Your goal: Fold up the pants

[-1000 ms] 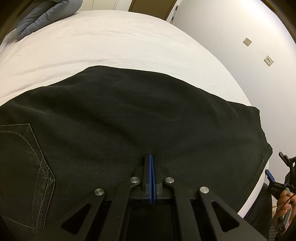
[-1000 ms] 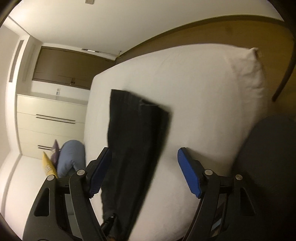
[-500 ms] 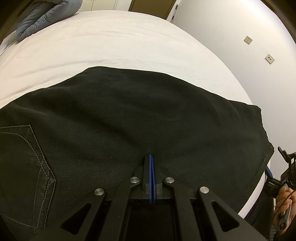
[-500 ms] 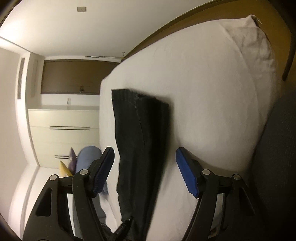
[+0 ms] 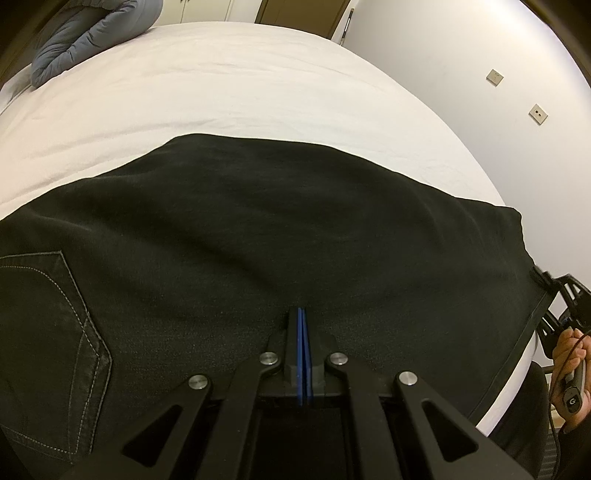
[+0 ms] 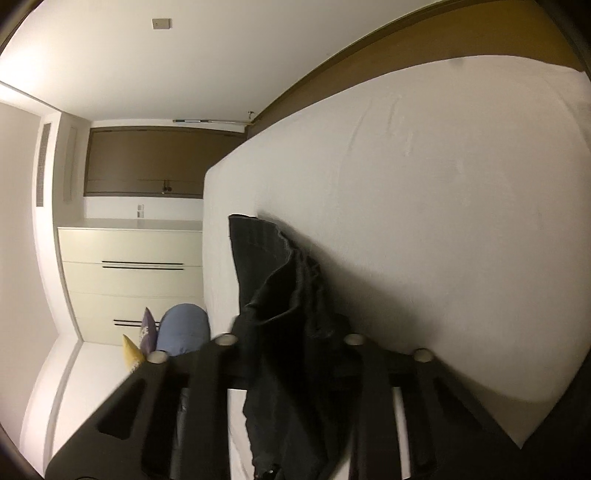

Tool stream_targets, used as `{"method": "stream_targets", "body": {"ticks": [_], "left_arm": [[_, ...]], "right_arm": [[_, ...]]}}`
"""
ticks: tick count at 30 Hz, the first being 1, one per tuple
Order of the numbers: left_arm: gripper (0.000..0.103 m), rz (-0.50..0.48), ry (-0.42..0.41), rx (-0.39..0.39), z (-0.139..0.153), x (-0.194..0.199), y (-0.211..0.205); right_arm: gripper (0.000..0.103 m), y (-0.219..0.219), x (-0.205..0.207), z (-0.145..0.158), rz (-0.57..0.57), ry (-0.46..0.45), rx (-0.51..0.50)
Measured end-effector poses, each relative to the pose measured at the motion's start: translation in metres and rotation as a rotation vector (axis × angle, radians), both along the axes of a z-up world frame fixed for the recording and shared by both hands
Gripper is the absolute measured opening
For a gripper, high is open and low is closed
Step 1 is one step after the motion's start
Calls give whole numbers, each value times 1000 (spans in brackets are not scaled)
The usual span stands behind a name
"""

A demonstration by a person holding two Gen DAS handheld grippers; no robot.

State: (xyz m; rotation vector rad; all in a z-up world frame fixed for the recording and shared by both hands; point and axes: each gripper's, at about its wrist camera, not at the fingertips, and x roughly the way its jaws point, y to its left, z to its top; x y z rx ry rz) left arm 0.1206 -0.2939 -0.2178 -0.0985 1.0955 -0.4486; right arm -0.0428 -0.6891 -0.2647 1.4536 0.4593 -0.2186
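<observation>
My left gripper (image 5: 302, 314) has its blue pads pressed flat together with no cloth between them, its tip resting on the black pants (image 5: 258, 240) low in the middle of the left wrist frame. My right gripper (image 6: 291, 332) has just been closing, and its jaws now pinch the hem end of the pants (image 6: 280, 288), which bunches up between them at the lower centre of the right wrist frame; the pads themselves are hidden by the fabric. The pants lie spread across the white bed (image 5: 240, 92), a stitched back pocket (image 5: 55, 332) at lower left. At the right edge of the left wrist frame, a hand (image 5: 569, 350) holds the other gripper's handle at the hem. A grey-blue duvet (image 5: 85, 33) is bundled at upper left. Cream drawers (image 6: 133, 266) stand on the left of the right wrist frame.
</observation>
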Motion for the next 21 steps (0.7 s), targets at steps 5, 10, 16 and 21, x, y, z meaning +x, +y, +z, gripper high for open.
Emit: {"method": "stream_targets", "body": {"ticks": [5,10,16,21], "left_arm": [[5,0,2,-24,-1,1,5],[5,2,4,-47,-2,1,14],[5,7,9,-83,-4,3,29],[18,46,50,-191,2,3,55]], "right_arm": [[8,6,2,10,0,34,-64],[8,24,14,43,42,46,-203],[8,101,44,107,272,32,-504],[8,260,79,123,697,64,-927]]}}
